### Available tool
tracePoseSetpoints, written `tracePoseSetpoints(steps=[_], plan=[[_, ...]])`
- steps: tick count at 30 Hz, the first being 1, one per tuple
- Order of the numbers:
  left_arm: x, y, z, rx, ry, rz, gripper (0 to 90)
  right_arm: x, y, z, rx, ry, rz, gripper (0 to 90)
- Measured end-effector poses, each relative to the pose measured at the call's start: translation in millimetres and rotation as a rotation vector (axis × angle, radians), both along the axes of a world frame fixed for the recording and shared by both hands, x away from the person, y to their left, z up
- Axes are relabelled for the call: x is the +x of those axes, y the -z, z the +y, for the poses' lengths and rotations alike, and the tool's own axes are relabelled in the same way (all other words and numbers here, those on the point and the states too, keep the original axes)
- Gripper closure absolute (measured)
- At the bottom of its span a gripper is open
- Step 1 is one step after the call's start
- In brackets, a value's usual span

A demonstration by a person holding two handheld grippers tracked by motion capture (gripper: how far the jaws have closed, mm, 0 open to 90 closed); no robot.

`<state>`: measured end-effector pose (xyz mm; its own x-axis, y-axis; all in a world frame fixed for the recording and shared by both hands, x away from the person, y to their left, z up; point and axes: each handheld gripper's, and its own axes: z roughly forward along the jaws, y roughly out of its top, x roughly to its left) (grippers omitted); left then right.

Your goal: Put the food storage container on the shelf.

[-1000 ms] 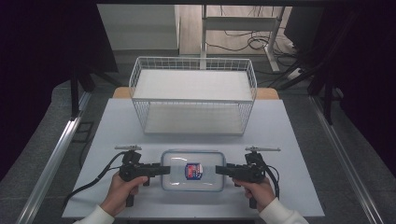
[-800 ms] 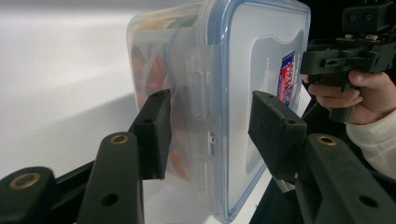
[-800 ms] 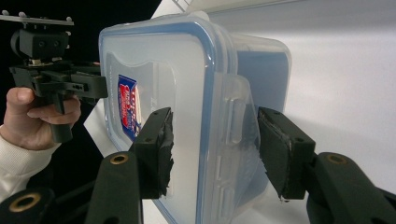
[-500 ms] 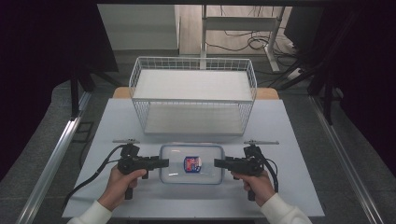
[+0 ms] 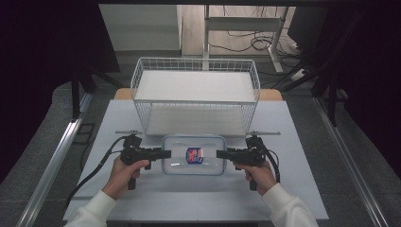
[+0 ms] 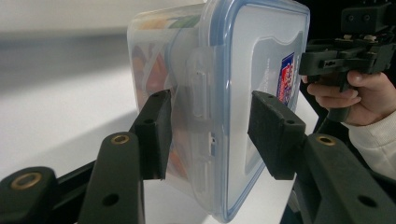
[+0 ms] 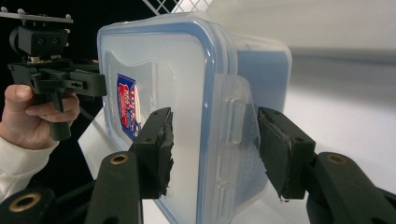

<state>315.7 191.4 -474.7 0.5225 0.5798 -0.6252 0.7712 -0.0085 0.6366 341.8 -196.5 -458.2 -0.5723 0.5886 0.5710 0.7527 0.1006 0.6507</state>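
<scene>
1. Here, a person's left gripper [image 5: 163, 153] meets the left end of a box [image 5: 194, 161], its jaws apart and straddling the side latch [image 6: 198, 88]; one pad [image 6: 156, 133] lies against the wall under the lid, the other stands just off the lid top.
2. The box (clear, blue-rimmed, with a small label [image 5: 194, 155]) sits on the table [image 5: 293, 189] just in front of a wire basket [image 5: 196, 94], between both grippers.
3. The right gripper [image 5: 222, 153] mirrors this at the right end: jaws apart around that latch [image 7: 233, 121], one pad [image 7: 159, 144] touching the lid.
4. Likely risk: if one side closes first, or lifts higher, the box may tilt and slip out of the other.
5. Squeezing the latch tabs could also pop a latch and loosen the lid; coloured contents show through the wall.
</scene>
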Motion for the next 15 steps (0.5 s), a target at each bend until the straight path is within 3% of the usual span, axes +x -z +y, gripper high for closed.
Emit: tracePoseSetpoints(steps=[15], plan=[[46.0, 14.1, 2.0, -0.003, -0.038, -0.009, 50.0, 53.9, 8.9, 5.8, -0.009, -0.01, -0.02, 47.0]])
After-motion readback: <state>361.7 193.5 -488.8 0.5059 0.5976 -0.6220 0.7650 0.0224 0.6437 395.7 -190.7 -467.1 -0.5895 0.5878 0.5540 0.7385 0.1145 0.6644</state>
